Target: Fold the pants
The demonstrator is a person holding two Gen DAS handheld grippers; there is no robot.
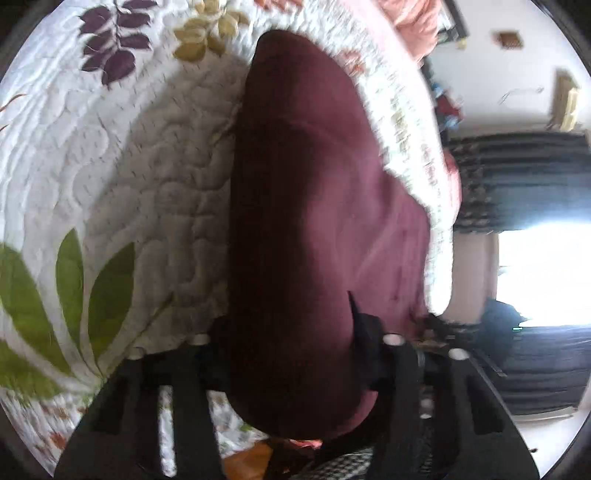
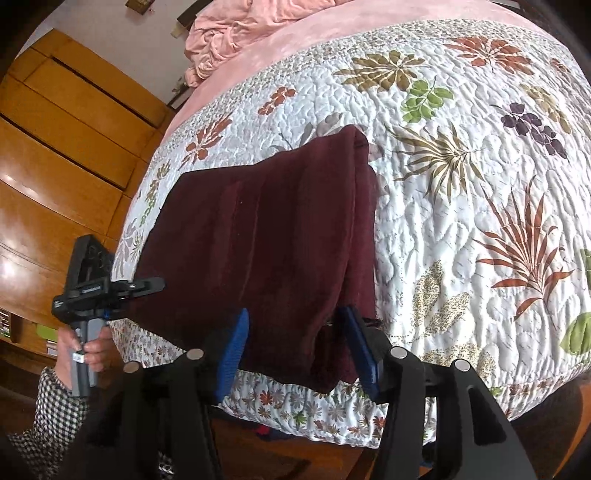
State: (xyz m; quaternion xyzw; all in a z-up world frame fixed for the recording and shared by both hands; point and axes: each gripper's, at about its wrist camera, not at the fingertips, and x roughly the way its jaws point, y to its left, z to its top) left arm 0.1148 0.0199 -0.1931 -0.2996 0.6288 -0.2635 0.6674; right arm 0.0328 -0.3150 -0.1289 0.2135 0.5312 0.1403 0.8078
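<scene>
Dark maroon pants (image 2: pixel 266 236) lie folded on the quilted bed, with their near end hanging over the front edge. My right gripper (image 2: pixel 295 332) stands open, its blue pads (image 2: pixel 234 347) on either side of that near end without pinching it. At the left edge of the pants, a hand holds my left gripper (image 2: pixel 153 285). In the left wrist view the maroon cloth (image 1: pixel 303 206) bulges up between the black fingers of my left gripper (image 1: pixel 291 332), which is shut on it; the pads are hidden by the fabric.
A white floral quilt (image 2: pixel 461 206) covers the bed, with a pink blanket (image 2: pixel 258 33) bunched at the far end. Wooden wardrobe doors (image 2: pixel 62 147) stand to the left. A bright window and dark curtains (image 1: pixel 517 177) are on the right in the left wrist view.
</scene>
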